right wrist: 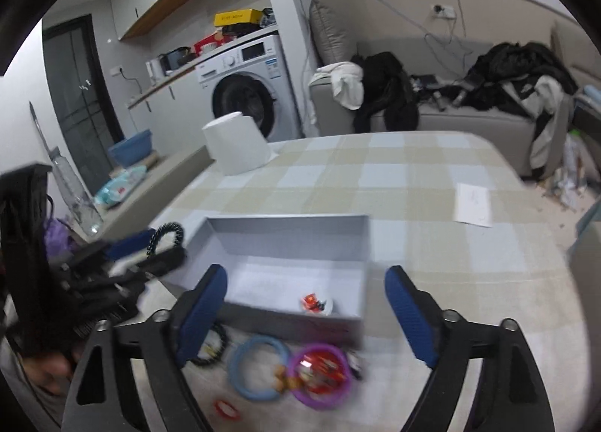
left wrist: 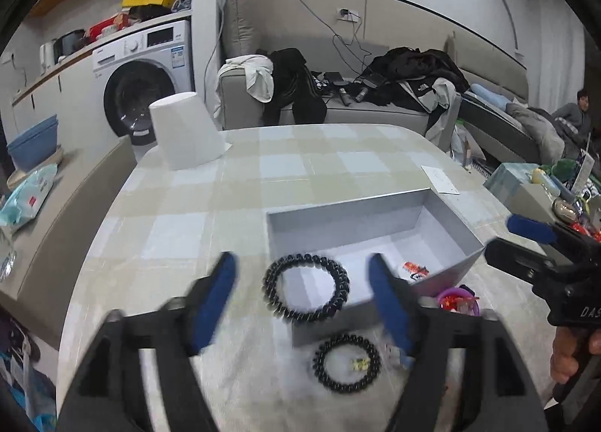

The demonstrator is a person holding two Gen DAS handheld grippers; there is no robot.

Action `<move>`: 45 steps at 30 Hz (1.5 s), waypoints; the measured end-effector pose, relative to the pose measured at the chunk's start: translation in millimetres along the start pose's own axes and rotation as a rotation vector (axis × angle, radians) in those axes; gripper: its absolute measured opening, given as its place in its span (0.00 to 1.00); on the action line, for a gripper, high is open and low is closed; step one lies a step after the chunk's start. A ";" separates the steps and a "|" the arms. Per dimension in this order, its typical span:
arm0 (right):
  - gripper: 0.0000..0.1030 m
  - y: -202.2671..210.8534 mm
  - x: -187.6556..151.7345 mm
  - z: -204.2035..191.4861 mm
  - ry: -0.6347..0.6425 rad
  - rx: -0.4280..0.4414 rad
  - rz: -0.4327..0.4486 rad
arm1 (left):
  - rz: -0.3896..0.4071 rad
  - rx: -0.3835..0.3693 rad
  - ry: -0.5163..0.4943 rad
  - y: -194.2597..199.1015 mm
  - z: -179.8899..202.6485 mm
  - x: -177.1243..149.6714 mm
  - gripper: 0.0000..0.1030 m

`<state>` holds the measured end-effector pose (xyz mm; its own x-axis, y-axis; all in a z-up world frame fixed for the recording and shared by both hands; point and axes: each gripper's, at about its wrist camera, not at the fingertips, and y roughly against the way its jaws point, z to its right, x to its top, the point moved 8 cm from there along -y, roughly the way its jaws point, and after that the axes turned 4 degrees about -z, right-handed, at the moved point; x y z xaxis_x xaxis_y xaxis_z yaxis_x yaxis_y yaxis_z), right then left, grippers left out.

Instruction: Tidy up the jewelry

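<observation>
Both hand-held grippers are spread wide with nothing pinched between the blue pads. Left hand-held gripper (left wrist: 302, 300) hangs over the near-left corner of the grey box (left wrist: 349, 214) — a black beaded bracelet (left wrist: 306, 287) sits in the gap between its fingers, apparently draped over the box's near edge or mid-air, hard to say which with the blur, and neither pad touches it. Just below that, a second black beaded bracelet (left wrist: 347, 362) lies flat on the tabletop (left wrist: 263, 169) in front of the box, with a tiny yellowish bit inside its ring.

Right hand-held gripper (right wrist: 306, 304) is over the box's near wall, fingers straddling it. Inside the box there's a small red trinket (right wrist: 313, 302) near the front wall. On the checked cloth in front of the box lie a blue ring (right wrist: 257, 372) and a purple ring (right wrist: 319, 375) side by side and touching, the purple one with red bits inside it — plus a small red piece (right wrist: 225, 409) closer in.

Further out on the tabletop: a white upside-down bucket (left wrist: 184, 129) at the far-left corner and a sheet of paper (right wrist: 473, 204) off to the right of the box. A washing machine (left wrist: 144, 71) stands beyond the table.
</observation>
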<state>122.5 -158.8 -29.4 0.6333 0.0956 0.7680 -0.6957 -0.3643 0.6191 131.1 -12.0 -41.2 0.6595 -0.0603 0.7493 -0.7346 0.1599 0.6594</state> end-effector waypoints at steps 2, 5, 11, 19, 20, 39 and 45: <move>0.91 9.1 -15.7 14.2 -0.006 -0.054 -0.018 | 0.006 0.002 0.016 9.9 -3.0 -9.2 0.97; 0.91 12.1 -28.3 30.7 -0.058 -0.092 -0.061 | -0.014 0.004 0.032 14.6 -5.2 -20.9 0.99; 0.91 4.2 -58.0 29.9 -0.045 -0.093 -0.169 | -0.116 -0.034 0.077 3.3 -9.6 -43.0 0.99; 0.83 -10.3 -69.6 9.8 0.020 -0.038 -0.250 | -0.163 -0.023 0.056 -2.6 -3.5 -52.0 0.99; 0.83 -9.2 -69.1 9.0 0.018 -0.032 -0.247 | -0.166 -0.020 0.053 -3.0 -2.9 -52.7 0.99; 0.31 -18.3 -58.0 -4.4 -0.020 0.066 -0.239 | -0.192 0.009 0.013 -8.8 -0.4 -59.9 0.99; 0.30 -27.7 -57.8 -1.5 -0.040 0.057 -0.261 | -0.207 0.018 0.001 -12.9 1.8 -63.3 0.99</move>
<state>104.7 -152.9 -90.7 0.8026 0.1572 0.5754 -0.4873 -0.3835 0.7845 98.5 -12.0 -97.0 0.7970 -0.0891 0.5973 -0.5859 0.1260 0.8006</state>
